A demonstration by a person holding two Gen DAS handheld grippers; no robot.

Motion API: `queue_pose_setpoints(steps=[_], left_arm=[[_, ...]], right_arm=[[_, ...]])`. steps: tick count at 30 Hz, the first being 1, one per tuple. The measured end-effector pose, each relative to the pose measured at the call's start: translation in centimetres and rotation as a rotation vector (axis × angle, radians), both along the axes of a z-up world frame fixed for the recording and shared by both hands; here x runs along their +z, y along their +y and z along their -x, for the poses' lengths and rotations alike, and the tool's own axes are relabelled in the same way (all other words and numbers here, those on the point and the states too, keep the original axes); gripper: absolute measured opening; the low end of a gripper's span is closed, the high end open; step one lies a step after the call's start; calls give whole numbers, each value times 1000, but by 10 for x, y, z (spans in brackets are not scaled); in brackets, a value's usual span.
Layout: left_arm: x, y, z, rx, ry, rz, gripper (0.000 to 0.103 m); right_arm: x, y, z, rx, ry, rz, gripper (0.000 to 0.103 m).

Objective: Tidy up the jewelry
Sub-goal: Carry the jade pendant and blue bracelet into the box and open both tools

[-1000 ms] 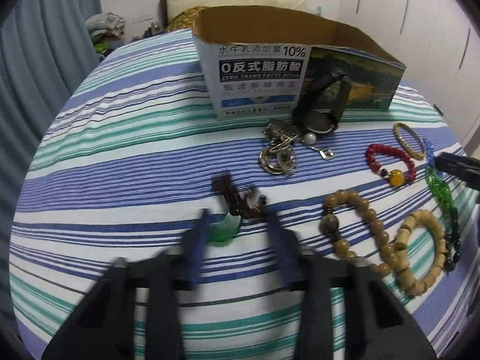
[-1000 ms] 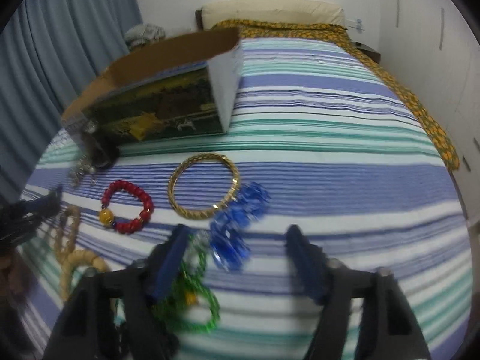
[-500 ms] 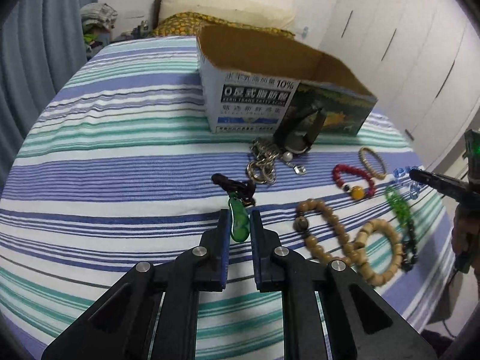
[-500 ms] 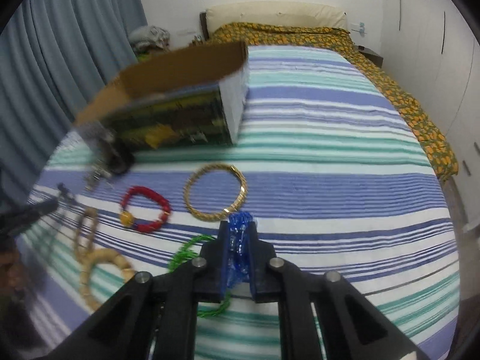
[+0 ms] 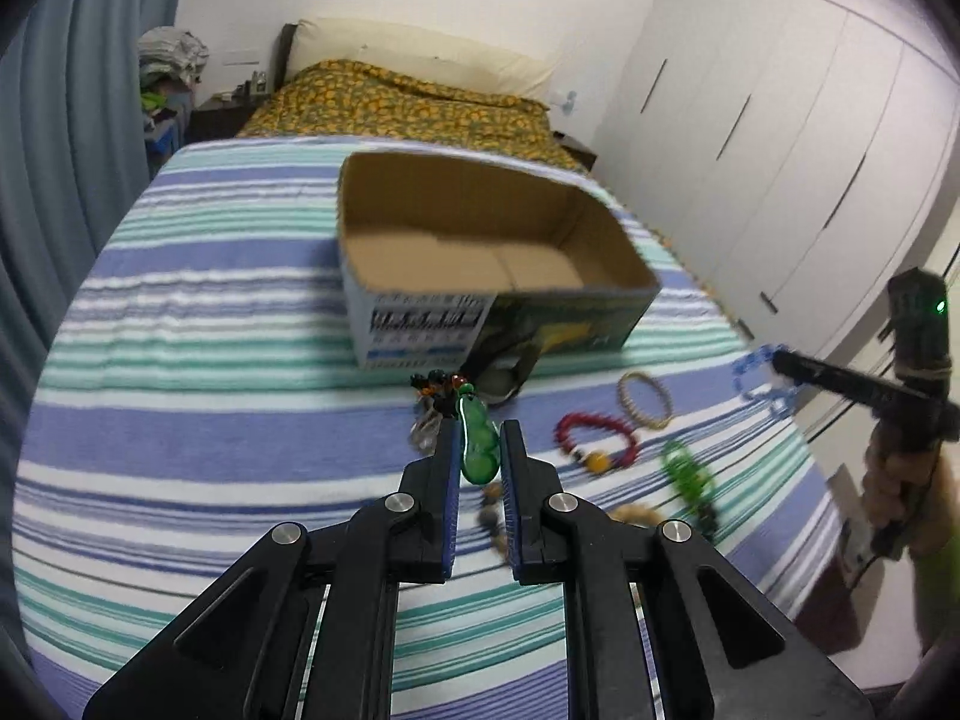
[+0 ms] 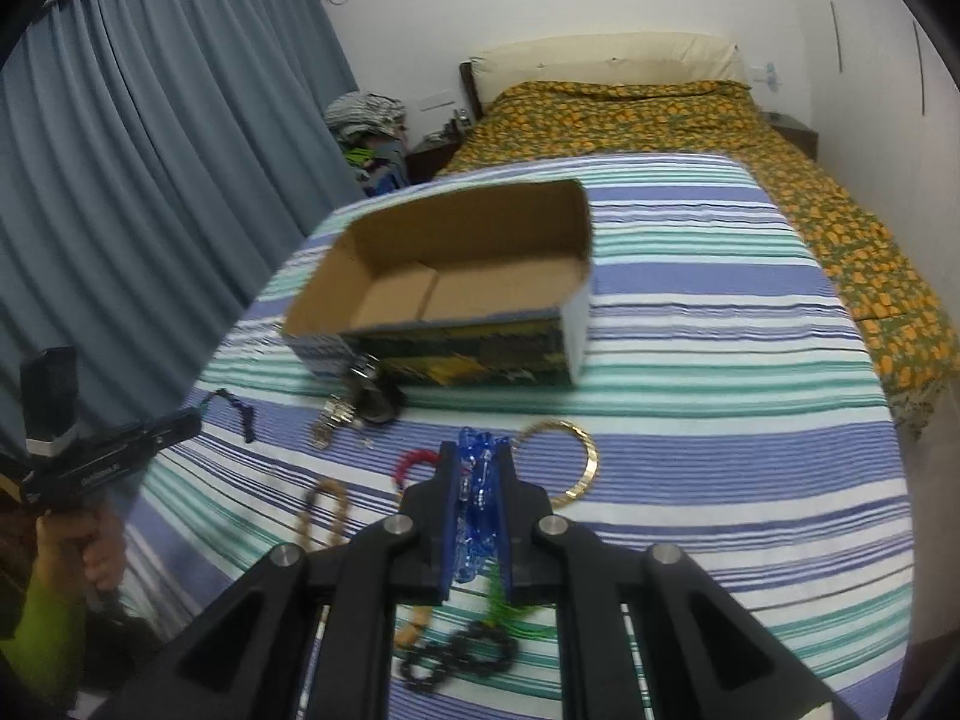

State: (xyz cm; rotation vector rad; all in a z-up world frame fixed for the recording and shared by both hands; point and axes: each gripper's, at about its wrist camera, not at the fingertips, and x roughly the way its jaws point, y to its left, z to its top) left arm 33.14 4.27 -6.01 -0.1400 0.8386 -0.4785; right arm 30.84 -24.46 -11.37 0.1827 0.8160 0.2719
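Nearest the left wrist camera, the left gripper (image 5: 480, 438) is clamped on a green pendant (image 5: 478, 443), whose dark beaded cord (image 5: 437, 387) trails off its far end; the piece hangs clear above the striped bedspread (image 5: 210, 408). The right gripper (image 6: 477, 468) is likewise closed tight, pinching a blue bead bracelet (image 6: 475, 495) between its pads, lifted off the cover. Below and just beyond the grippers, loose pieces lie on the stripes: a green bracelet (image 5: 687, 477), a black bead bracelet (image 6: 459, 657), a red bead bracelet (image 5: 594, 435) with a yellow bead, a gold bangle (image 6: 570, 459) and a tan wooden bead bracelet (image 6: 324, 507). Farther on, a watch (image 6: 375, 399) and a metal chain (image 6: 333, 417) lie against the near wall of an open cardboard box (image 5: 480, 252); no jewelry is visible in the part of its interior that shows. Behind it the bed runs to a yellow patterned blanket (image 6: 660, 114).
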Motion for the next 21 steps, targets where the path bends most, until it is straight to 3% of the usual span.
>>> queue_pose_setpoints(steps=[6,11,16,21], left_arm=[[49,-13,-39,-2,2,42,11],[70,-34,-91,3,-1,9,11],[61,-64,-144,13,40,-50,11],[26,-88,-183,21,123,-93,11]], right_arm=[[30,16,-28,32,-27,-70,10],[56,41,-76,53,-57,-52,10],[55,64,-142,31,-40,16,10],[22,68,-193,-2,48,36,10]])
